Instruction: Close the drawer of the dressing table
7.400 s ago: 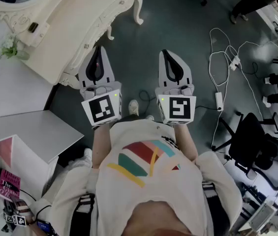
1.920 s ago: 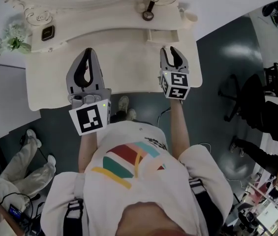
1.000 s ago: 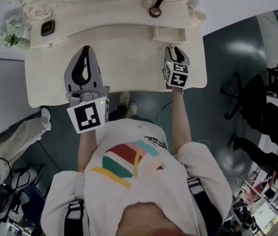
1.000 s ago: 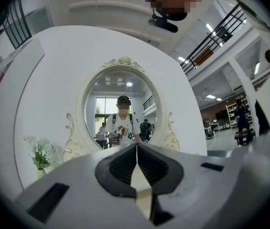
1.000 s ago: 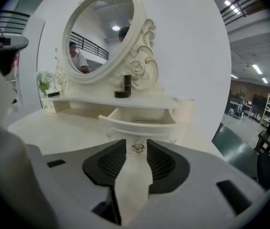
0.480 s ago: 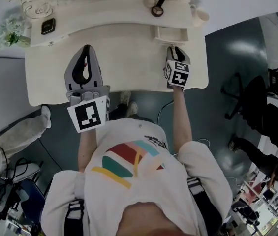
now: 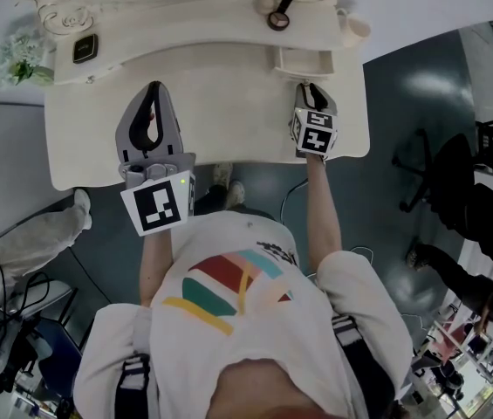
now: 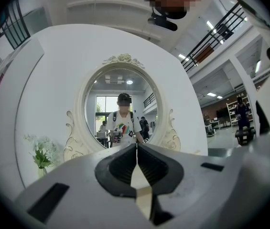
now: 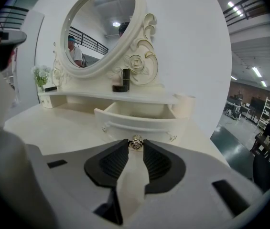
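The cream dressing table (image 7: 220, 103) has a small drawer (image 7: 301, 60) pulled out at its right rear. In the right gripper view the drawer's curved front (image 9: 137, 123) faces me, with its metal knob (image 9: 135, 142) at the middle. My right gripper (image 7: 312, 87) points down at that front. Its jaws are closing, and the knob sits between the fingertips of this gripper (image 9: 135, 146). My left gripper (image 7: 150, 90) hovers level over the tabletop's left half. It is shut and empty (image 8: 136, 145), facing the oval mirror (image 8: 120, 106).
On the rear shelf stand white flowers (image 7: 15, 64), a small dark clock (image 7: 85, 48), a black bottle (image 9: 125, 80) and a cream cup (image 9: 185, 104). A seated person's legs (image 7: 28, 234) are at the lower left. An office chair (image 7: 438, 173) stands to the right.
The view swung from the floor to the dressing table. My right gripper went forward and down to the drawer front. Over the last second both grippers kept their places.
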